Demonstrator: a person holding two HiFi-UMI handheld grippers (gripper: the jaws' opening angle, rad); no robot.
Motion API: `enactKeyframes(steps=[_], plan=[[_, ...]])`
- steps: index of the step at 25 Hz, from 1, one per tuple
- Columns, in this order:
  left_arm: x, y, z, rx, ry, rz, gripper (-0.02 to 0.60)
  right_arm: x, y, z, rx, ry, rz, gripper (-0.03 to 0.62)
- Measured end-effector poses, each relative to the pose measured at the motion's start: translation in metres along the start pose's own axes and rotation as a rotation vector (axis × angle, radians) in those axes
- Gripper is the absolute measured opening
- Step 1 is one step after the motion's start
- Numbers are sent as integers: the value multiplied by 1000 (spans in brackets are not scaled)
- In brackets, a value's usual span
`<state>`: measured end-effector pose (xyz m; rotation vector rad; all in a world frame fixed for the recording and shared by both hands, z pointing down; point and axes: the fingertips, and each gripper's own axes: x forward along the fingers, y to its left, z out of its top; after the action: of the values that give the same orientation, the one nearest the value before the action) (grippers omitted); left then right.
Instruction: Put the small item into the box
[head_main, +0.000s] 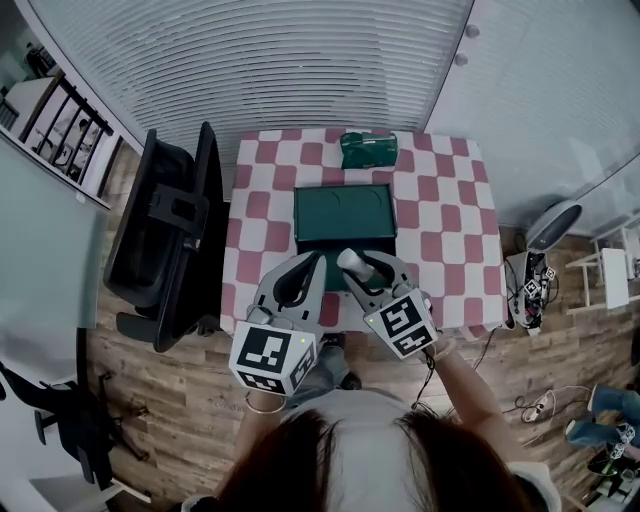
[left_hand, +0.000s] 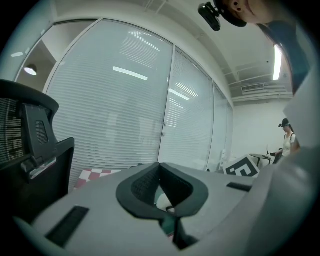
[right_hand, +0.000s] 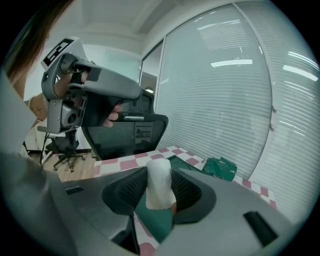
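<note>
An open green box lies in the middle of the red-and-white checked table. My right gripper hovers over the box's near edge, shut on a small white rounded item. In the right gripper view the white item stands upright between the black pads, with the green box below. My left gripper hangs just left of it at the box's near left corner. Its jaws meet at the tips with nothing between them.
A green lid-like piece lies at the table's far edge, also visible as the green piece in the right gripper view. A black office chair stands close to the table's left side. Window blinds run behind the table.
</note>
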<state>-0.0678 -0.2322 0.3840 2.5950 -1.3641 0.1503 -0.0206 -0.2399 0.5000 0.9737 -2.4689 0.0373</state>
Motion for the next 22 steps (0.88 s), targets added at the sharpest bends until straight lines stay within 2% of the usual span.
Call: enactKeyframes(steps=[5,22], plan=[[6,5,-2,-4,10,-2,8,11,-3,-17,-30,66,12,170],[17,16,-10,-8,36,-5,8,53,1,-60,-112,183,96,172]])
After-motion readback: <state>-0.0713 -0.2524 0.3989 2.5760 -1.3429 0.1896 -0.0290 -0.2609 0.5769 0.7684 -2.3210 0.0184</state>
